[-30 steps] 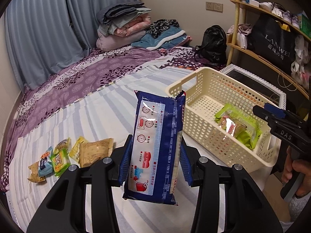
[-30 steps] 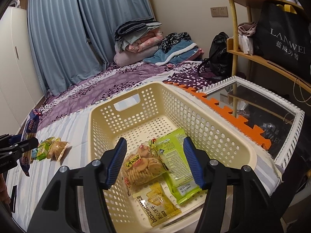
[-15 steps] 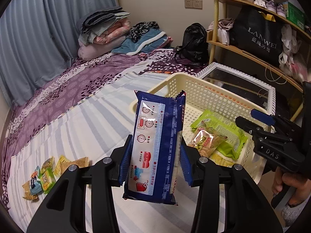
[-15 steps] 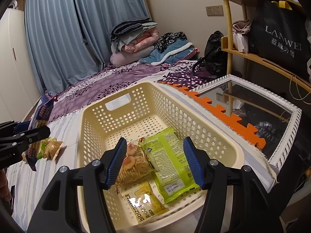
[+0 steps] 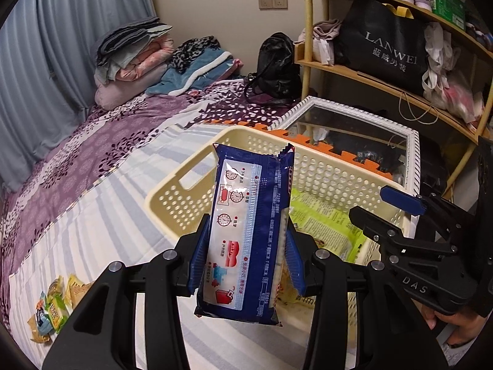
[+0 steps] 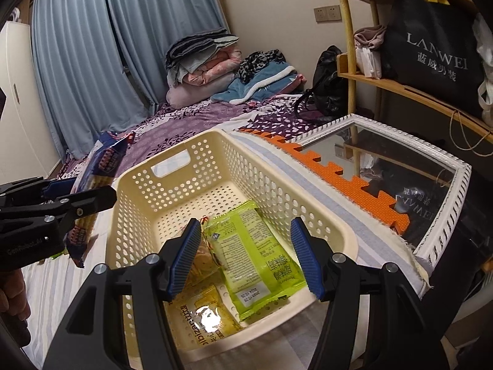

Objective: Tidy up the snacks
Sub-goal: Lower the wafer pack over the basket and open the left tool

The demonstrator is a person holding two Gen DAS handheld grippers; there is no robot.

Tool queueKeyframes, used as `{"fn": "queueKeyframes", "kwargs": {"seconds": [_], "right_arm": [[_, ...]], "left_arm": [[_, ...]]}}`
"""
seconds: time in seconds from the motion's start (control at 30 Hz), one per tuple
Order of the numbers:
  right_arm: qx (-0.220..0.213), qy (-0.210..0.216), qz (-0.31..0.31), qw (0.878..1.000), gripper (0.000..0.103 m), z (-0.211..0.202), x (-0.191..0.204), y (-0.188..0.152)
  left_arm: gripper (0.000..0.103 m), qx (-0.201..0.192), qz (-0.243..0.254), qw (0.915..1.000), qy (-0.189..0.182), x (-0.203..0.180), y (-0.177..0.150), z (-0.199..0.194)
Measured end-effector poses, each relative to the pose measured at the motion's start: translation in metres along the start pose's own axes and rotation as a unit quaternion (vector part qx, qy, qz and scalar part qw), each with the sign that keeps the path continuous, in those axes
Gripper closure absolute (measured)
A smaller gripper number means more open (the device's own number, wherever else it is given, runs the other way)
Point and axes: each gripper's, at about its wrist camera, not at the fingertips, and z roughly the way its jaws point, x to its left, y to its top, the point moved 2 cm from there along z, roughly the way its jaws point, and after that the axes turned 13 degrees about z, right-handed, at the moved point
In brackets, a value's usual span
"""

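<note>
My left gripper (image 5: 246, 251) is shut on a blue snack packet (image 5: 249, 215), held upright just in front of the cream plastic basket (image 5: 323, 178). In the right wrist view the packet (image 6: 98, 169) and left gripper (image 6: 77, 197) hang beside the basket's left wall (image 6: 138, 215). My right gripper (image 6: 245, 259) is open with nothing between its fingers, above the basket's near end. Inside lie a green packet (image 6: 249, 246), a yellow packet (image 6: 203, 317) and a cracker bag (image 6: 203, 256), partly hidden by a finger. Several small snacks (image 5: 52, 308) lie on the striped sheet at lower left.
A white-framed mirror (image 6: 446, 209) and an orange foam mat (image 6: 354, 185) lie right of the basket. A wooden shelf with a black bag (image 6: 431, 46) stands behind them. Folded bedding (image 6: 200, 71) and a black backpack (image 6: 329, 83) sit at the bed's far end.
My left gripper has carried the blue packet to the right, from over the striped sheet to right by the basket. The right gripper has barely moved.
</note>
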Motion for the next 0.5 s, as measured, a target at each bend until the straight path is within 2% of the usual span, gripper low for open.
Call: {"fn": "queueKeyframes", "kwargs": {"seconds": [0.2,0.23,0.27,0.3,0.5], "right_arm": [[-0.001,-0.006,0.008,1.0,0.042,0.001,-0.0063,0.0029],[-0.001,-0.007,0.008,1.0,0.042,0.0013,-0.0068,0.0031],[-0.001,-0.007,0.009,1.0,0.042,0.0021,-0.0072,0.0032],[0.0,-0.007,0.009,1.0,0.042,0.0027,-0.0066,0.0028],[0.002,-0.006,0.007,1.0,0.042,0.0038,-0.0047,0.0028]], "left_arm": [[0.056,0.0,-0.001,0.9999,-0.012,-0.0063,0.0078,0.01],[0.048,0.0,-0.003,0.9999,-0.014,-0.0062,0.0083,0.0109],[0.034,0.0,-0.006,0.9999,-0.013,-0.0052,0.008,0.0111],[0.03,-0.002,-0.008,0.9999,-0.008,-0.0043,0.0085,0.0111],[0.019,-0.001,-0.012,0.9999,0.01,0.0022,0.0065,0.0099]]}}
